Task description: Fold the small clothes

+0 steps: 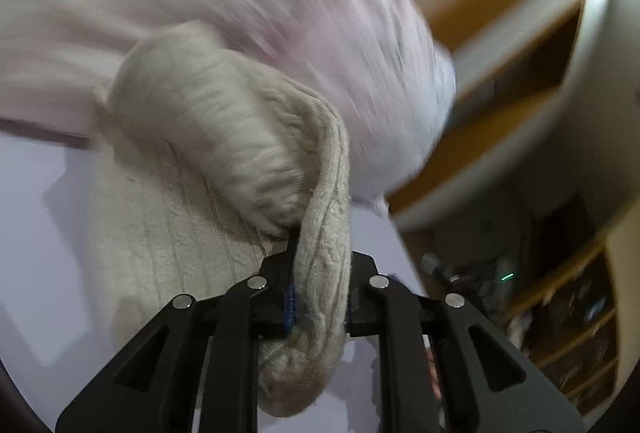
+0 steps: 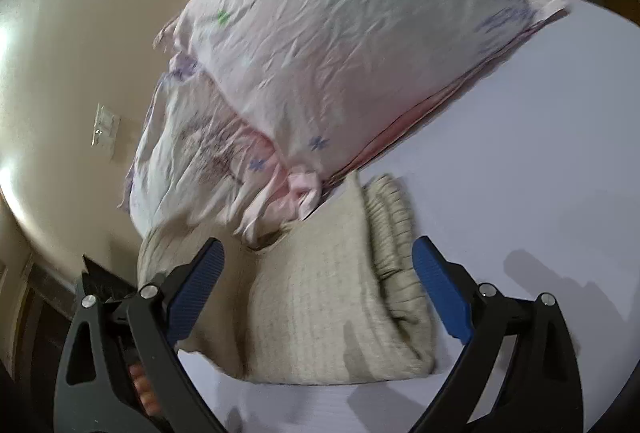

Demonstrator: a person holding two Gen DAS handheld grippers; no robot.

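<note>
Against the patterned pink pillow [image 2: 340, 45], the cream knit garment [image 2: 320, 297] lay partly folded on the white bench [image 2: 540, 153], its ribbed end bunched up just beside the pillow's lower edge. Your left gripper [image 1: 318, 297] was closed on a thick fold of that knit, the cloth pinched between the fingers [image 1: 290, 299] and rising past them in a rolled hump toward the pillow. Your right gripper [image 2: 316, 293] hovered above the flat part of the same garment with its fingers [image 2: 438, 289] spread wide and nothing between them. By my reading you were in the middle of a fold: the left side had lifted an edge and was carrying it over, while the right stood ready to pin or take the other side. The next move would call for you to lay the held edge down squarely over the flat panel, keeping it off the pillow, and to bring the right fingers down on the knit before the left lets go, since the soft bulk may spring back. Counted: one knit garment, one pillow, possibly a second pillow or a spare case under it, two grippers, one bench. Much of the left view was blurred, so the far end of the fold could not be made out.
</note>
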